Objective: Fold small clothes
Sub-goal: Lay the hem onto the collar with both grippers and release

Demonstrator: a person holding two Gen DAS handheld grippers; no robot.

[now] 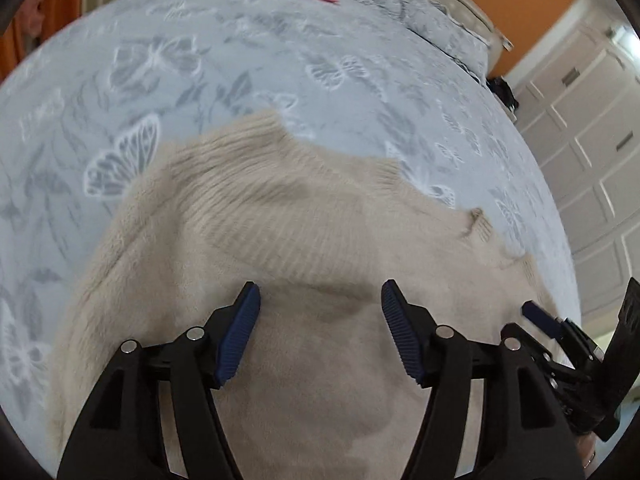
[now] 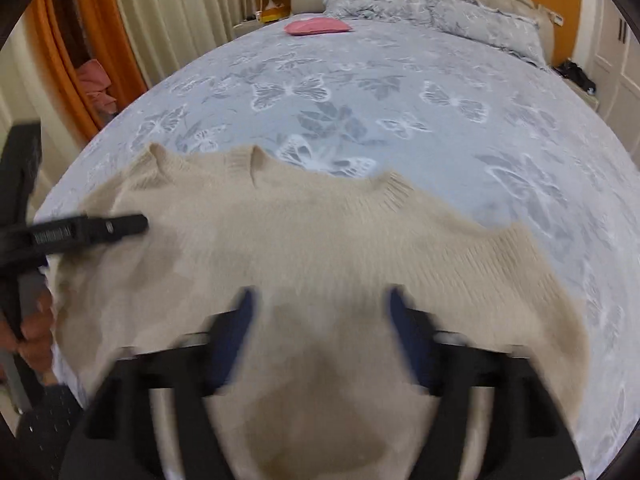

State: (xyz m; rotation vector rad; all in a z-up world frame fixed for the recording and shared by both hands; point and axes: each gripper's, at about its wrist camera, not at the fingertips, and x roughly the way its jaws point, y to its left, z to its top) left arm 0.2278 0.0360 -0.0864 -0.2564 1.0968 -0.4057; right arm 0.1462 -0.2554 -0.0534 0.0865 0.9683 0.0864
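Now a beige knit sweater [image 1: 280,248] lies spread on the near part of a bed's grey butterfly-print cover [image 1: 200,60]. Above it, the left gripper [image 1: 320,332] and right gripper [image 2: 320,336] both hang released, jaws apart, nothing between them. Far off rests a pink pillow [image 2: 318,25].

both grippers are black plastic frames; the left gripper [image 1: 320,334] has ribbed navy pads [image 1: 239,334] and silver pivot screws [image 1: 195,333], the right gripper [image 2: 320,338] looks the same, though blurry.
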